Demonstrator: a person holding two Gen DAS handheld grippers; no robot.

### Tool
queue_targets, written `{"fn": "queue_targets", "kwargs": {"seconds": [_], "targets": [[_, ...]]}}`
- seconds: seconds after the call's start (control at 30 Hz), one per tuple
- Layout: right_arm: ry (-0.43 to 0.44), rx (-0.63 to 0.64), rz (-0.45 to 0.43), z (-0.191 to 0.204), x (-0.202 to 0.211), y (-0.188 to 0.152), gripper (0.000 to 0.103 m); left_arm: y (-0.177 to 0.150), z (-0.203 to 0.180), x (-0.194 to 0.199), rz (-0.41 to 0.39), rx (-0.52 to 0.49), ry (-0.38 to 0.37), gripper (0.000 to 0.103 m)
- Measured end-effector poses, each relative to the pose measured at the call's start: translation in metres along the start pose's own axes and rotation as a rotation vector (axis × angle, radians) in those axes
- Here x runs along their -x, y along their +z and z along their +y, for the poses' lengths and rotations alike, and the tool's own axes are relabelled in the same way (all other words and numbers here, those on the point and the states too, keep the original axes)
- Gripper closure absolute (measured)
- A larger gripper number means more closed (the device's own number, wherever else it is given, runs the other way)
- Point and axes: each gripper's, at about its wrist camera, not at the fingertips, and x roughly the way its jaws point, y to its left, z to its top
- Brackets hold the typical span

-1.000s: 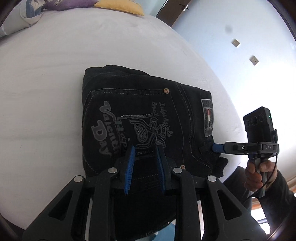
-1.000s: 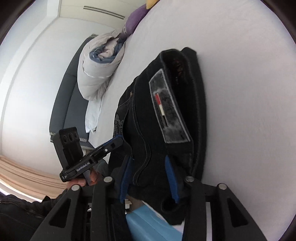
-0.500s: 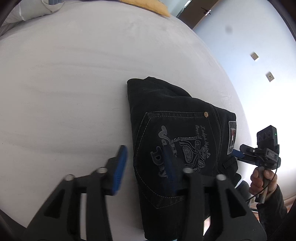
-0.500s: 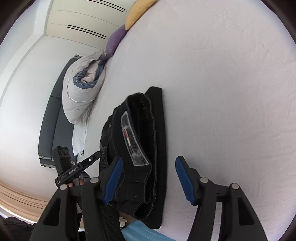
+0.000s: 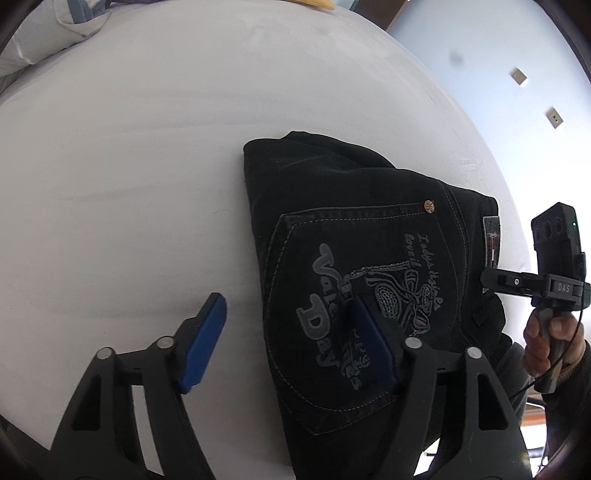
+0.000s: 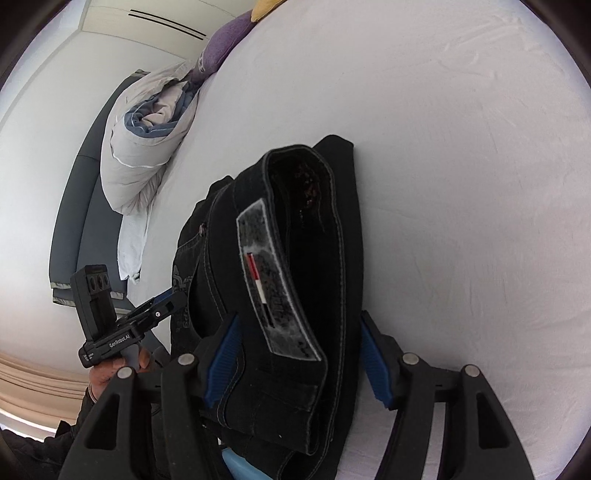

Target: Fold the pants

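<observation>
The black jeans (image 5: 369, 266) lie folded into a compact stack on the white bed (image 5: 129, 184), back pocket with grey embroidery facing up. My left gripper (image 5: 288, 343) is open over the stack's left edge, one blue pad above the sheet and one above the pocket. In the right wrist view the jeans (image 6: 295, 258) show their waistband end with the grey leather patch. My right gripper (image 6: 299, 362) is open and straddles that end without pinching it. The right gripper also shows in the left wrist view (image 5: 491, 277), and the left gripper in the right wrist view (image 6: 173, 301).
A rolled grey and blue duvet (image 6: 147, 147) and a purple pillow (image 6: 221, 48) lie at the head of the bed, by a dark headboard (image 6: 74, 192). A yellow pillow (image 6: 266, 7) sits beyond. The bed's edge runs just under both grippers. A pale blue wall (image 5: 498, 74) stands to the right.
Both grippers opened and let go of the jeans, which now rest flat. The left gripper shifted left and back; the right gripper drew back, then came close over the waistband end again.
</observation>
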Motion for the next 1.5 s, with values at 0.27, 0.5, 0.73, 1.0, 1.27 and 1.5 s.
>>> {"fn": "queue_targets", "kwargs": {"seconds": [0.27,0.5,0.73,1.0,1.27,1.5], "targets": [[-0.090,0.045,0.003,0.012,-0.003,-0.002,0.057,0.003,-0.018,-0.001,0.016,-0.056,0.035,0.064],[-0.160,0.126,-0.028,0.033,0.001,-0.006,0.072,0.002,-0.028,0.003,0.007,-0.083,0.044,0.077],[-0.180,0.216,-0.111,0.068,0.021,-0.010,0.080,0.008,-0.039,0.023,-0.027,-0.083,0.040,0.086],[-0.145,0.286,-0.205,0.101,0.040,0.032,0.081,0.062,-0.049,0.059,-0.123,-0.138,0.065,0.086],[-0.143,0.281,-0.264,0.111,0.019,0.126,0.081,0.165,-0.051,0.071,-0.258,-0.218,0.124,0.086],[-0.142,0.130,-0.225,0.044,0.000,0.166,0.076,0.188,-0.025,0.000,-0.208,-0.122,0.114,0.086]]}}
